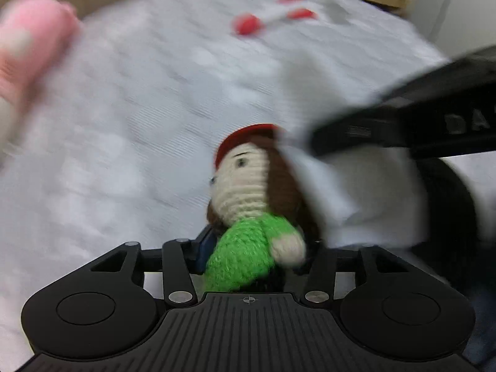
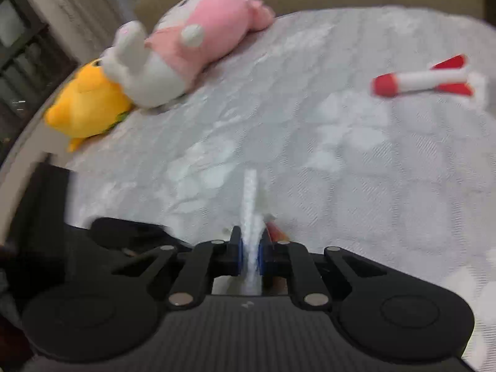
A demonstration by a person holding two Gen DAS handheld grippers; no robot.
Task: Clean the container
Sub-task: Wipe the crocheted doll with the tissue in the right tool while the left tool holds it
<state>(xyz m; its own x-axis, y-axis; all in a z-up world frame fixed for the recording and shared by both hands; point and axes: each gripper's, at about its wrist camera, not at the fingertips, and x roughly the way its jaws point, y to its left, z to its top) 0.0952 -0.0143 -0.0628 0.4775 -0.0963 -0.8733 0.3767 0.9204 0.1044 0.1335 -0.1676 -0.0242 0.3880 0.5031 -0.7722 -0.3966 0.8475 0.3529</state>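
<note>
Clamping the crocheted doll (image 1: pixel 248 217) is the left gripper (image 1: pixel 254 257) — green body between its jaws, red cap and brown hair sticking up above them. Pads mostly hidden by the doll. Just right of it, the right gripper's dark body (image 1: pixel 403 117) reaches in from the right edge w/ white cloth (image 1: pixel 356 192) hanging under it, touching the doll's hair.

Right gripper (image 2: pixel 249 254) is closed tight on a thin upright strip of white textured fabric (image 2: pixel 250 204); blue pads press both sides. A bit of red shows just right of the jaws — can't tell what.

Everything sits over a pale quilted bedcover (image 2: pixel 310 139). Red-and-white toy rocket (image 2: pixel 424 80) lies far right. Pink-and-white plush (image 2: pixel 186 43) and yellow plush (image 2: pixel 86 105) lie touching at the far left edge.

No container identifiable in either view.
</note>
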